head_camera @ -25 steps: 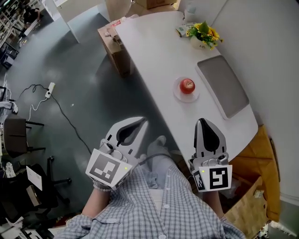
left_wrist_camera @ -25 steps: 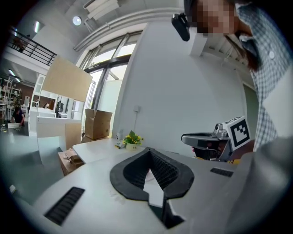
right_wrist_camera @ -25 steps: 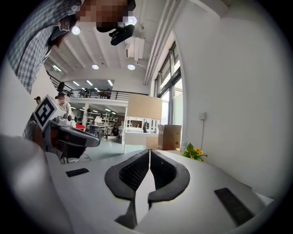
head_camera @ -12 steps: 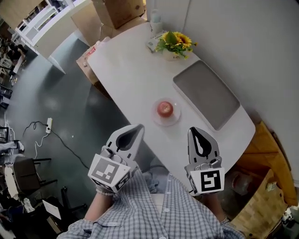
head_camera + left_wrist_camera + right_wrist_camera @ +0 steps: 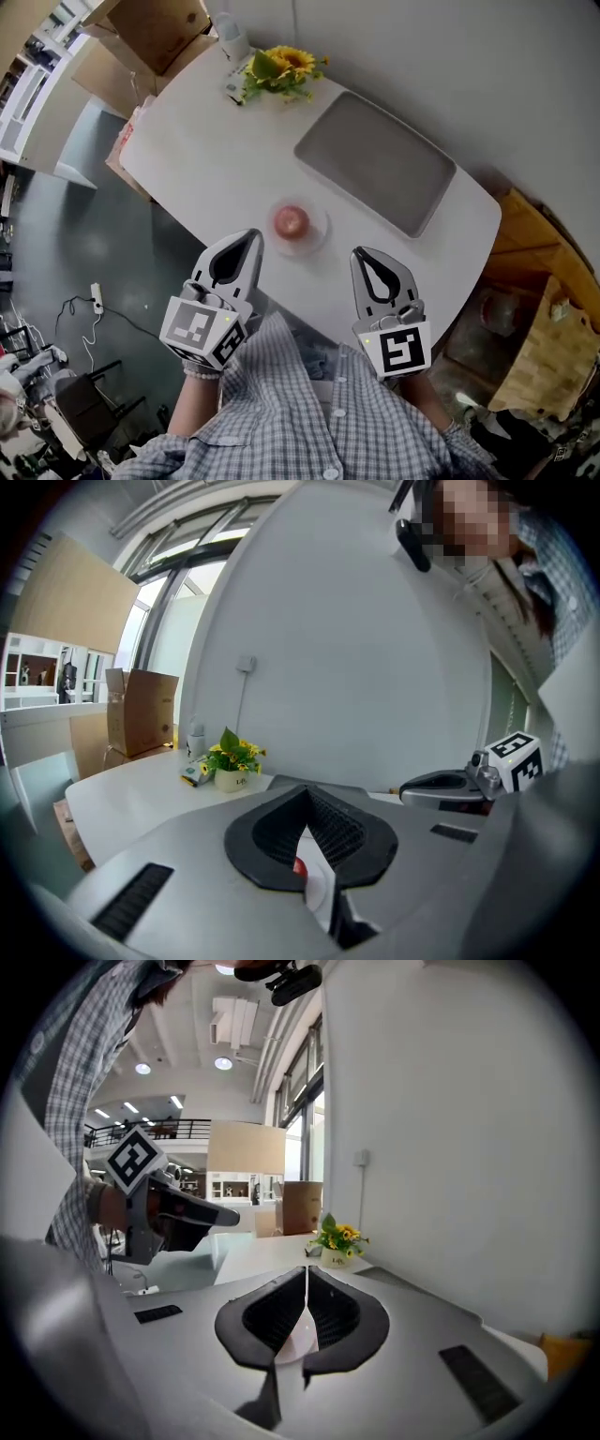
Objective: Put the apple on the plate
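A red apple point(image 5: 292, 221) sits on a small clear plate point(image 5: 311, 232) near the front edge of the white table point(image 5: 206, 159). My left gripper point(image 5: 250, 235) is shut and empty, its tip just short of the plate's left side. My right gripper point(image 5: 360, 254) is also shut and empty, a little to the right of the plate over the table's edge. In the left gripper view a sliver of the apple point(image 5: 298, 865) and plate point(image 5: 319, 892) shows past the closed jaws point(image 5: 305, 791). The right gripper view shows its jaws point(image 5: 307, 1269) closed, with the plate rim point(image 5: 296, 1342) beyond.
A grey mat point(image 5: 375, 159) lies at the table's back right. A pot of yellow flowers point(image 5: 278, 69) stands at the far end, with a bottle point(image 5: 231, 37) beside it. Cardboard boxes point(image 5: 150, 28) sit beyond the table, and a woven basket point(image 5: 553, 347) on the floor at the right.
Both grippers have come up to the table's front edge, and the apple on its plate now lies just ahead of the left gripper's tip. Both stay shut.
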`<state>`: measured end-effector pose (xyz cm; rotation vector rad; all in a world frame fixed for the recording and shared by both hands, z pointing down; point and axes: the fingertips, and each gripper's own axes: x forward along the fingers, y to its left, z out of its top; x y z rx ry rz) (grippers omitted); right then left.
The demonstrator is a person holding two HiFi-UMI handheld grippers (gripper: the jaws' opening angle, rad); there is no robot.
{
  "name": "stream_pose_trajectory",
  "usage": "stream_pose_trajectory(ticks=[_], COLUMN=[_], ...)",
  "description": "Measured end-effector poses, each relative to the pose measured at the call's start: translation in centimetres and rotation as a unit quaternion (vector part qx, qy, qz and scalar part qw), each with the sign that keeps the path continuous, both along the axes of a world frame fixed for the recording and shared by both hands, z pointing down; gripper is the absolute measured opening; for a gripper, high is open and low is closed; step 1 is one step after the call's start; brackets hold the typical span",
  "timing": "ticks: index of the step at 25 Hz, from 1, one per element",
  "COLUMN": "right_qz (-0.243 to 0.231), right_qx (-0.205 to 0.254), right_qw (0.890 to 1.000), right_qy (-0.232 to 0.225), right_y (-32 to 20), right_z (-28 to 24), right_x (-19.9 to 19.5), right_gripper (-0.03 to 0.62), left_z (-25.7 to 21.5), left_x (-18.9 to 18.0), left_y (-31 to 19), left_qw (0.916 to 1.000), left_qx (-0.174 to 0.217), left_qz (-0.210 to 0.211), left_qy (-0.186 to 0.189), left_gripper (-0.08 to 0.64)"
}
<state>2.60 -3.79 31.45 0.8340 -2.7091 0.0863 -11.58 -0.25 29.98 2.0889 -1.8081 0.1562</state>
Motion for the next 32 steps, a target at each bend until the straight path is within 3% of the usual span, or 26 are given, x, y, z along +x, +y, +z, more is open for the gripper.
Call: stream_pose_trajectory(ticks=[8,15,22,28,32], right_qz=[0.087,0.168,0.234,0.221,0.219], right_qx=[-0.035,-0.098,-0.173,-0.252,-0.274], right_qw=[0.995,0.981,0.956,0.940,0.931], right_qy=[0.026,0.023,0.045,0.069,0.096], right_y=[-2.7,-3.5,-3.8,-2.8,-2.4], right_z=[2.8,6.4,11.7,16.0,18.2], right_x=[-0.5,-1.6,-1.9,-3.1,-3.7], right_gripper=[0.023,0.023,0.025,0.025,0.026], left_z=[3.3,7.3,12.7,17.2,19.5], left_x=[-1.8,-3.3,-4.0,-4.2,-4.1], left_y=[-5.6,-7.8,-8.5,-7.9,-7.1], left_qw=[0.9967,0.9848,0.9614,0.9436,0.9280], left_qx=[-0.025,-0.080,-0.157,-0.218,-0.257], left_qz=[0.076,0.154,0.226,0.249,0.268], left_qy=[0.010,0.006,0.005,0.012,0.028], left_gripper=[0.009,0.009,0.009,0.011,0.011])
